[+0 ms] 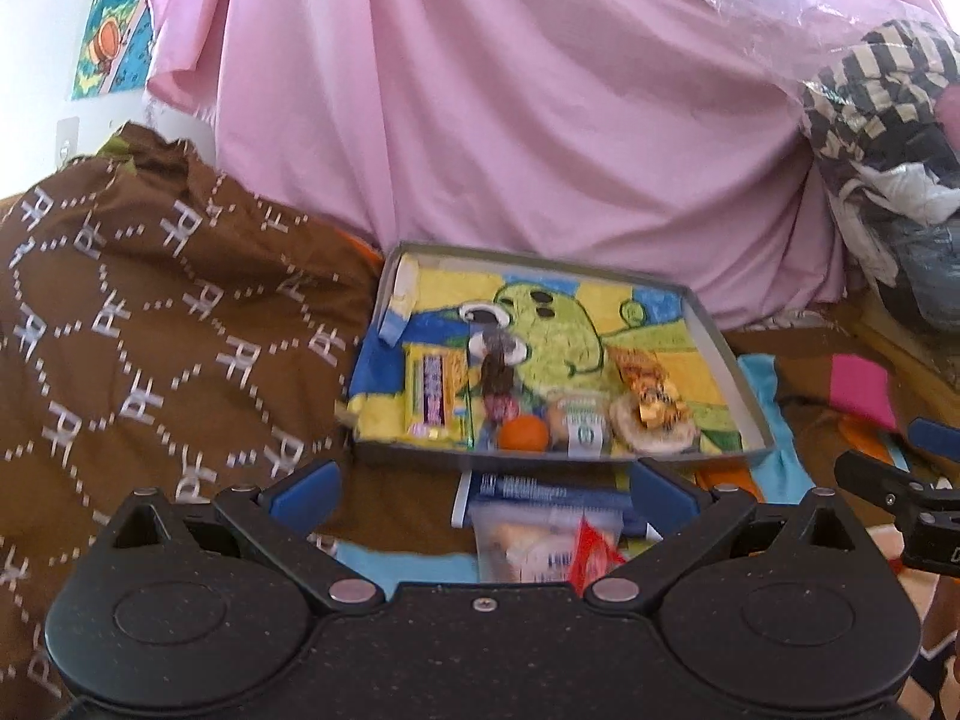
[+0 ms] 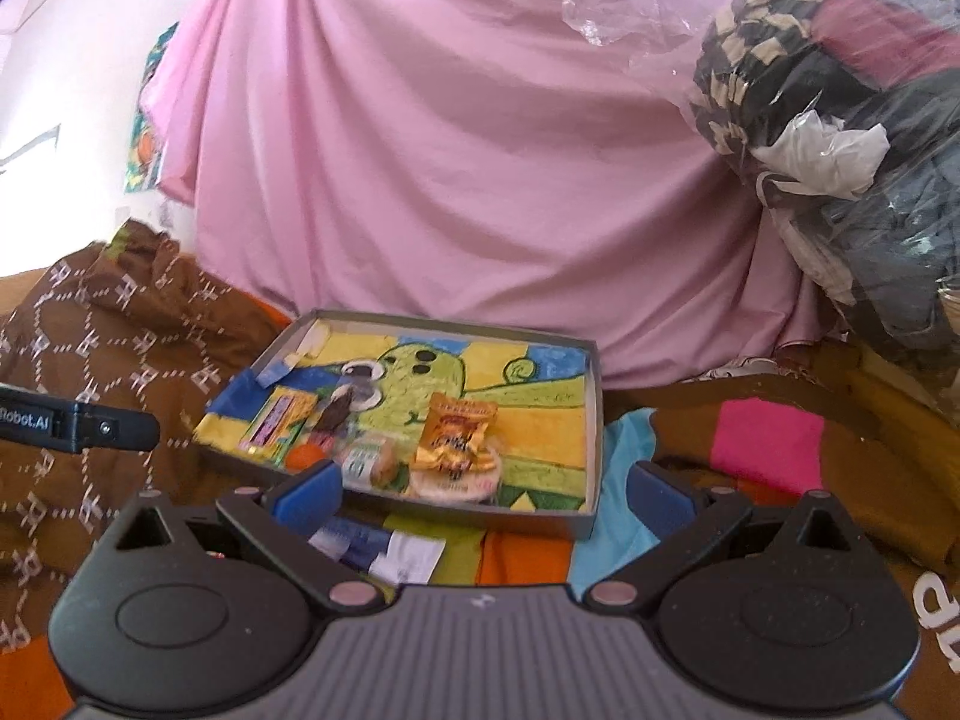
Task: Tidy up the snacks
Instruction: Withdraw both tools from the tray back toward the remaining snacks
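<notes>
A shallow grey tray [image 1: 726,354] [image 2: 594,420] lined with a cartoon towel holds several snacks: a yellow candy pack [image 1: 433,399] [image 2: 273,425], a dark wrapped bar [image 1: 495,369], an orange ball [image 1: 524,433], a small bun pack [image 1: 579,423] [image 2: 366,459] and a gold wrapper [image 1: 651,393] [image 2: 456,432] on a round cake. My left gripper [image 1: 483,489] is open just in front of the tray, above a blue-and-white snack packet [image 1: 540,510] and a red wrapper [image 1: 591,552]. My right gripper [image 2: 480,492] is open with nothing between its fingers, low at the tray's near edge. The blue-and-white packet [image 2: 378,546] lies by its left finger.
Brown patterned cloth [image 1: 150,330] is heaped on the left. A pink sheet [image 1: 510,120] hangs behind the tray. A plastic bag of clothes [image 2: 840,150] bulges at the right. Patchwork bedding with a pink patch [image 2: 768,444] lies under and right of the tray.
</notes>
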### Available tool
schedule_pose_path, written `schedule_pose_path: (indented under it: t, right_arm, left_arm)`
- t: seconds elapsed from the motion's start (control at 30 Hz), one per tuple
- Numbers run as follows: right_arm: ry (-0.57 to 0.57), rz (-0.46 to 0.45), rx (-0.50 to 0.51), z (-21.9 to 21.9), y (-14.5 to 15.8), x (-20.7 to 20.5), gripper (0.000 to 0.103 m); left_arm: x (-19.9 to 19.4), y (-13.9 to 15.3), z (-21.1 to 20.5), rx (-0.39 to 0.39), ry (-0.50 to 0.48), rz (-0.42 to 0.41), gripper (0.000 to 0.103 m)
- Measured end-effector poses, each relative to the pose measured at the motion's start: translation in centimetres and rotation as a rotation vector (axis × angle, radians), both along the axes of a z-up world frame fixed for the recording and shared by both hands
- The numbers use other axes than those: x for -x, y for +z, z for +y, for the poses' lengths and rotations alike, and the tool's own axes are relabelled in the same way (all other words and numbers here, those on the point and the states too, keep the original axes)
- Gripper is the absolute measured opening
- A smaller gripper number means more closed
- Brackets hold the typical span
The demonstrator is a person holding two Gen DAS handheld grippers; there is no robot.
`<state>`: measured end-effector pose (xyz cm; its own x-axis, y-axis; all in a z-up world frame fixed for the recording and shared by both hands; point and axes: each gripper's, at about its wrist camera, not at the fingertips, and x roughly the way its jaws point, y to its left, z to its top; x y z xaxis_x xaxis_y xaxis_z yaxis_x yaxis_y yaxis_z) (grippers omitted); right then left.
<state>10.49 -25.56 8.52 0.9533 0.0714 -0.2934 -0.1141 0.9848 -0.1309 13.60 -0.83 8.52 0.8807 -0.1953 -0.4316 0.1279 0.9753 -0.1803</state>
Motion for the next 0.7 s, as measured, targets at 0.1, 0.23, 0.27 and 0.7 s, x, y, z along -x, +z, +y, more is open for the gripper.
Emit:
schedule_pose_path:
  t: [0.1,0.23,0.27,0.7]
  right_arm:
    - [0.007,0.016,0.01,0.3,-0.6,1.5,0.103]
    - [0.011,0.062,0.013,0.7,-1.6,2.9,0.103]
    - [0.01,0.075,0.006,0.8,-1.8,3.2,0.103]
    - [-0.028,0.28,0.013,1.3,-6.0,5.0,0.103]
  left_arm:
    - [1.0,-0.8,0.2,-0.009,-0.003,0.025,0.102]
    - [2.3,-2.1,0.3,-0.022,-0.007,0.086,0.102]
    - [2.7,-2.3,0.4,-0.02,-0.009,0.099,0.102]
    - [5.6,-5.8,1.0,-0.045,-0.021,0.243,0.102]
